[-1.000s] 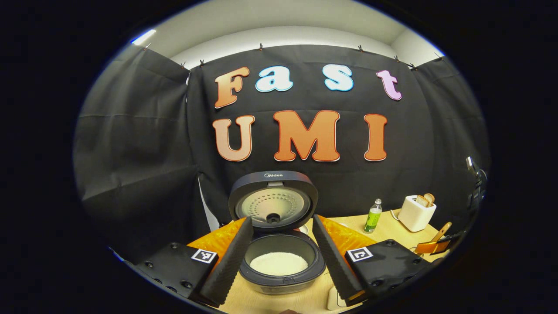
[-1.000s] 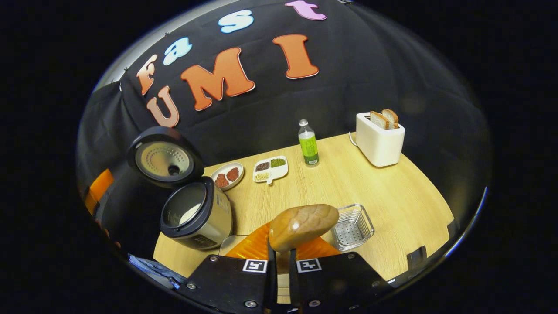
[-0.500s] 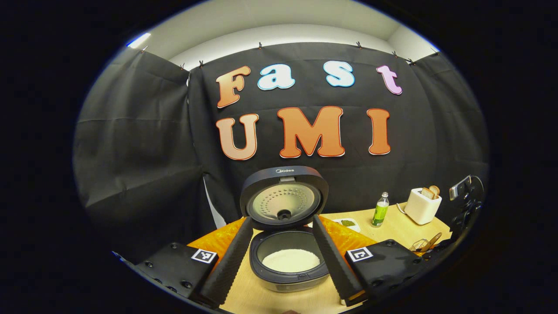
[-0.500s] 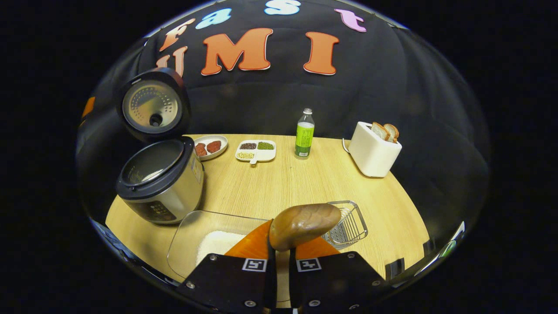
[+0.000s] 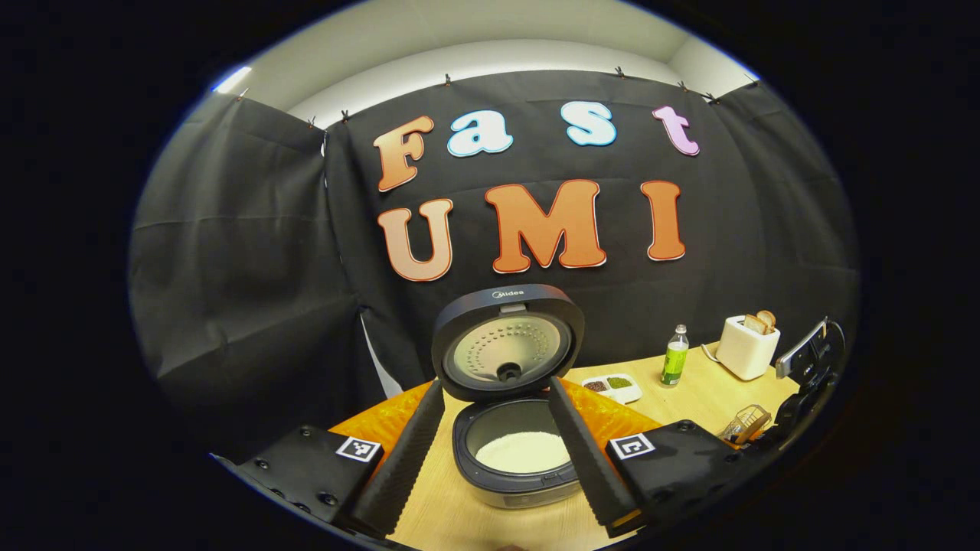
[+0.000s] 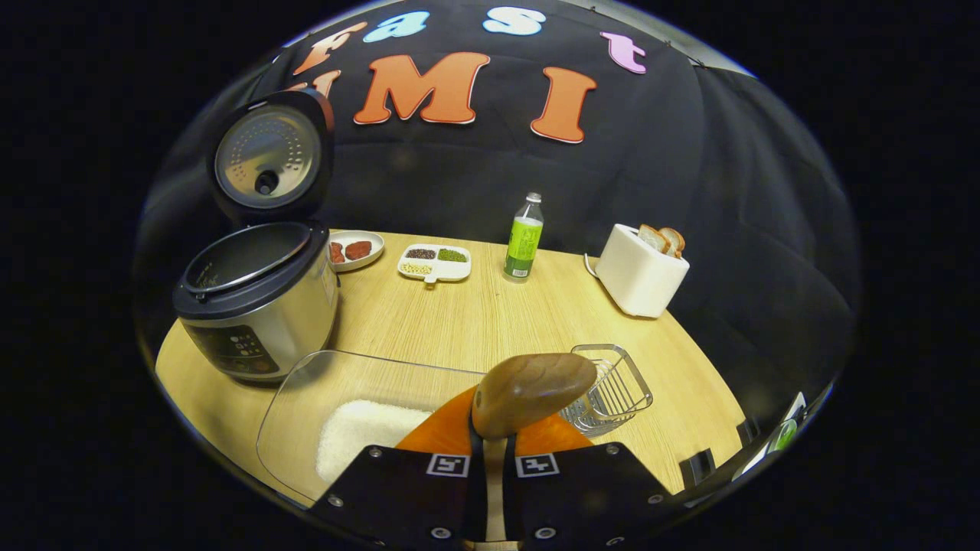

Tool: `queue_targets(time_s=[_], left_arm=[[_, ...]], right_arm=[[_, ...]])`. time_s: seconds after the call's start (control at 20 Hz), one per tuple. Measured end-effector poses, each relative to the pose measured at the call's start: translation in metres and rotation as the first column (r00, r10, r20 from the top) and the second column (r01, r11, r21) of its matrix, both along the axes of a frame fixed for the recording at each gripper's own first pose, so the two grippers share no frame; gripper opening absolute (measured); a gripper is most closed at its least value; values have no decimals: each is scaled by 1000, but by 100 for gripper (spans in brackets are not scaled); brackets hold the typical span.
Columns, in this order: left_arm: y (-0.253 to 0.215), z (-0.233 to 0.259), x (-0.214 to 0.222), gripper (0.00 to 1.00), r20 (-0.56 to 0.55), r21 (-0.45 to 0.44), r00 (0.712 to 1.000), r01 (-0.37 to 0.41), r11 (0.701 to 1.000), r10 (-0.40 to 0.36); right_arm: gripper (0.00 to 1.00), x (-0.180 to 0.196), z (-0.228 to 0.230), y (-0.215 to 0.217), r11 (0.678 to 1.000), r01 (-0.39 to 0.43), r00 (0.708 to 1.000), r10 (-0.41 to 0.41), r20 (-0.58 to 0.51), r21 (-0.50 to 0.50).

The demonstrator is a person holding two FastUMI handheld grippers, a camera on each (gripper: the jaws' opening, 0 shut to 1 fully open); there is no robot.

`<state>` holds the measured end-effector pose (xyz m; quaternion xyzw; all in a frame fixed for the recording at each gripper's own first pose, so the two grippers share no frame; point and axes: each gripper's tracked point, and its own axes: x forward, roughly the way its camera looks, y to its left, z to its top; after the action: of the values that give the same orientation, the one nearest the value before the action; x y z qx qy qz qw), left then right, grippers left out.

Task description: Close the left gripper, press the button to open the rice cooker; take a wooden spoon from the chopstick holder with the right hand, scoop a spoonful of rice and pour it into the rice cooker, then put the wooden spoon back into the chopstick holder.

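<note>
Over the last second the right tool (image 6: 496, 467), clamped on the wooden spoon (image 6: 532, 392), swung from the open rice cooker (image 6: 253, 302) toward the chopstick holder (image 6: 609, 389), rice apparently delivered; left tool (image 5: 494, 459) stood open.

- I read "Midea" along the top rim of the rice cooker's raised lid (image 5: 507, 293) (left gripper view).
- The bottle (image 6: 524, 238) label and the cooker's control panel (image 6: 233, 346) are too small for me to read.
</note>
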<state>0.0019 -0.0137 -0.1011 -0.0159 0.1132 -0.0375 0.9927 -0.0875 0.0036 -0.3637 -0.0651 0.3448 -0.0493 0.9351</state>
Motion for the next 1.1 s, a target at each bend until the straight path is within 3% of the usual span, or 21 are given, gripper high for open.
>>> queue_targets(time_s=[0.2, 0.25, 0.3, 0.5, 0.85, 0.95, 1.1], left_arm=[[2, -5, -3, 97, -9, 0, 1000, 8, 1000, -8], [4, -4, -4, 88, -9, 2, 1000, 9, 1000, -9], [6, -5, -4, 88, -10, 3, 1000, 9, 1000, -9], [17, -8, -5, 88, -16, 2, 1000, 6, 1000, -6], [33, -15, -5, 89, -28, 16, 999, 15, 1000, -14], [36, -18, -4, 97, -35, 15, 999, 18, 1000, -18], [39, -21, -2, 89, -40, 10, 999, 21, 1000, -20]], right_arm=[[7, -1, -2, 10, 1000, 14, 1000, -14, 22, -19], [7, -1, -3, 12, 1000, 26, 999, -25, 21, -12], [8, -1, -4, 13, 999, 38, 999, -38, 19, -3], [7, 0, -4, 44, 987, 45, 999, -47, 7, 155], [7, 2, 1, 95, 961, -24, 1000, 22, 11, 275], [8, -1, 1, 105, 949, -36, 999, 39, -2, 312], [7, 0, -1, 105, 927, -10, 999, 24, -33, 375]])
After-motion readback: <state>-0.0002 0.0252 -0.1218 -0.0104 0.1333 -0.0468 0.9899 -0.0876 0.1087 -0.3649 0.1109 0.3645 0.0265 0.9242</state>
